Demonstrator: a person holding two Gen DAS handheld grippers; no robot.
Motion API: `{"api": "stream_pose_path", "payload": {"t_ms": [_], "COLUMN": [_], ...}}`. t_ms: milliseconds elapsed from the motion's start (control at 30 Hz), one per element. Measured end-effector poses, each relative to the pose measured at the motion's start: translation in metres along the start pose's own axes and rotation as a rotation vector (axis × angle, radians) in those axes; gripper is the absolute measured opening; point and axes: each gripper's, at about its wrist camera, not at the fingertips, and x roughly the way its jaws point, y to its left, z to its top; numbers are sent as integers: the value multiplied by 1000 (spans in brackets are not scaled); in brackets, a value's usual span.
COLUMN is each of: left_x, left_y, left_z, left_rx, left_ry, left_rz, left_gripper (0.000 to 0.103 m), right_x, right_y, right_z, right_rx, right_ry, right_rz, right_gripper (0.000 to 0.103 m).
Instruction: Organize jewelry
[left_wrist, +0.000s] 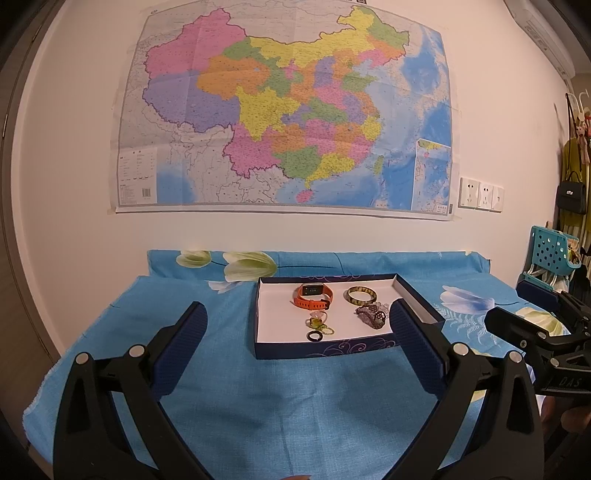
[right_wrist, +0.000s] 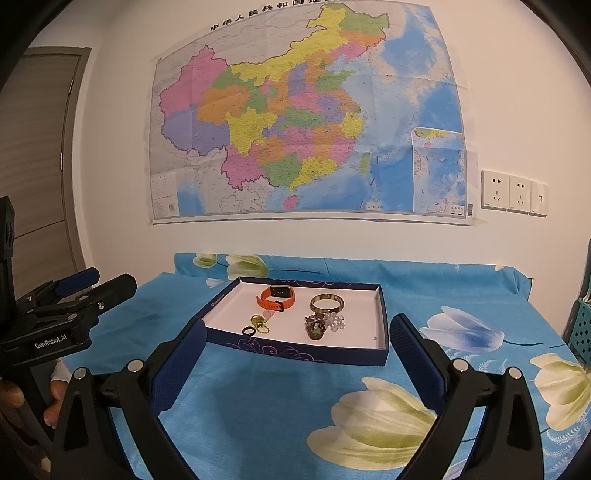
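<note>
a shallow dark blue box (left_wrist: 325, 349) with a white floor is set on the bench, which is covered by a blue flowered cloth (left_wrist: 258, 406); inside it are seen an orange watch (left_wrist: 313, 296) at the back, a yellow-green bangle (left_wrist: 362, 295) beside it, small rings (left_wrist: 319, 328) toward the front, and a dark beaded bracelet (left_wrist: 371, 316) to their right; the left gripper (left_wrist: 295, 332) and the right gripper (right_wrist: 295, 341) are held before the box, fingers spread wide, nothing between them; a map (right_wrist: 306, 114) is fixed to the wall

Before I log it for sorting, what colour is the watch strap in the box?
Orange watch strap, clearest in the right wrist view.
</note>
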Motion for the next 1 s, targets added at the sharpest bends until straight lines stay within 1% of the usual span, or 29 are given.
{"api": "stream_pose_path", "payload": {"t_ms": [1000], "left_x": [0], "left_y": [-2], "left_z": [-1], "left_rx": [3], "left_ry": [-1], "left_rz": [1], "left_gripper": [97], "right_x": [1], "right_y": [-1], "right_z": [0], "right_rx": [5], "right_ry": [0], "right_rz": [1], "right_gripper": [96]}}
